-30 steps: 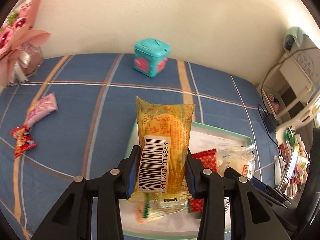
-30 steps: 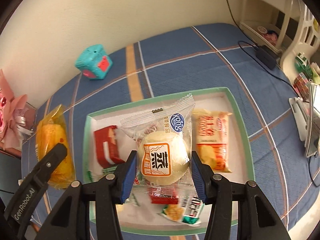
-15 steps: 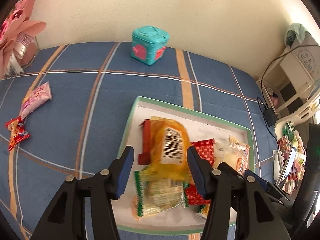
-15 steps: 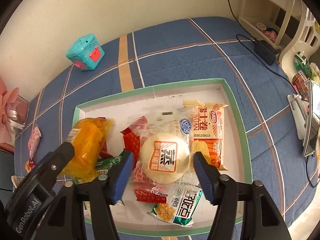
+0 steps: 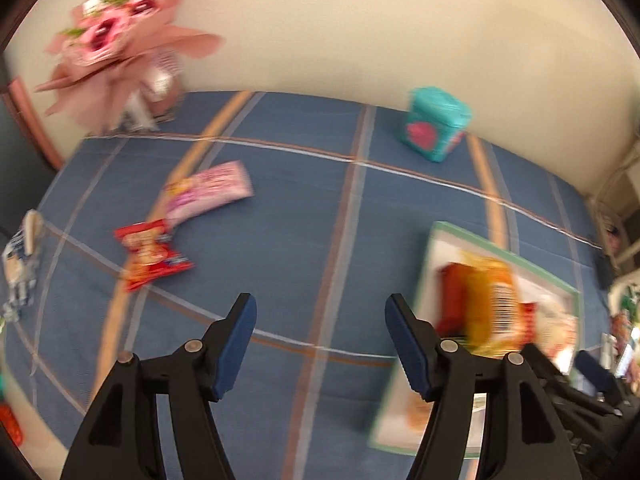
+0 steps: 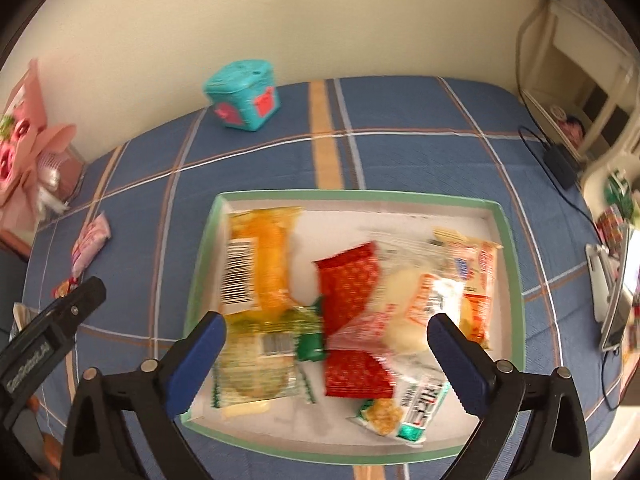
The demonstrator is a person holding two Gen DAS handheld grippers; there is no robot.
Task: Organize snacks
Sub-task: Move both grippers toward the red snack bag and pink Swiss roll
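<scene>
The tray [image 6: 504,216] full of snacks is seen whole only under the wide, empty right claw [image 6: 326,354]. The red pack [image 5: 150,252] is seen clearly only from the left claw [image 5: 320,344]. Both claws have just been opened, and nothing is held.

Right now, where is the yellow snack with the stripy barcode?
In the right wrist view, the yellow snack lies in the tray's left part, beside the red packet.

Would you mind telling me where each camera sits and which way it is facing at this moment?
Left wrist: on the left gripper, angled down at the blue cloth, a red packet and pink packet; its own open fingers show.
Right wrist: on the right gripper, angled down at the tray; its open fingers and the left gripper show.
Shared: teal box, yellow packet, tray.
</scene>
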